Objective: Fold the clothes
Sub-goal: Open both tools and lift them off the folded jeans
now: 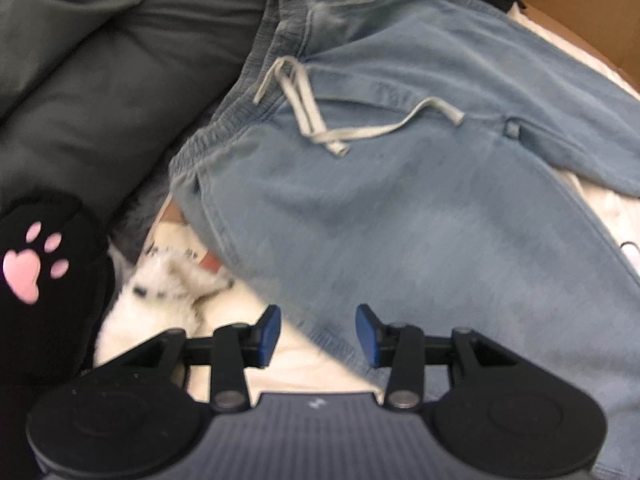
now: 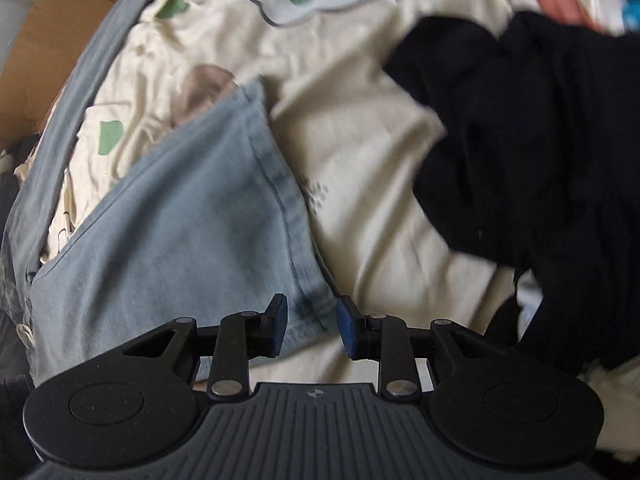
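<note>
Both tools are parted and hold nothing: the left tool [image 1: 317, 334] over the edge of the blue trousers [image 1: 400, 200], the right tool [image 2: 311, 326] at a trouser hem, on a cream sheet [image 2: 360, 140].

So around the laundry: a dark grey cushion [image 1: 100, 80] fills the left wrist view from 9 to 12 o'clock, with a brown cardboard box [image 1: 580, 12] up at 1. A black plush thing with a pink paw print [image 1: 34, 268] sits at 8. Underneath is a cream bedsheet [image 2: 360, 140] with green and red patches.
</note>
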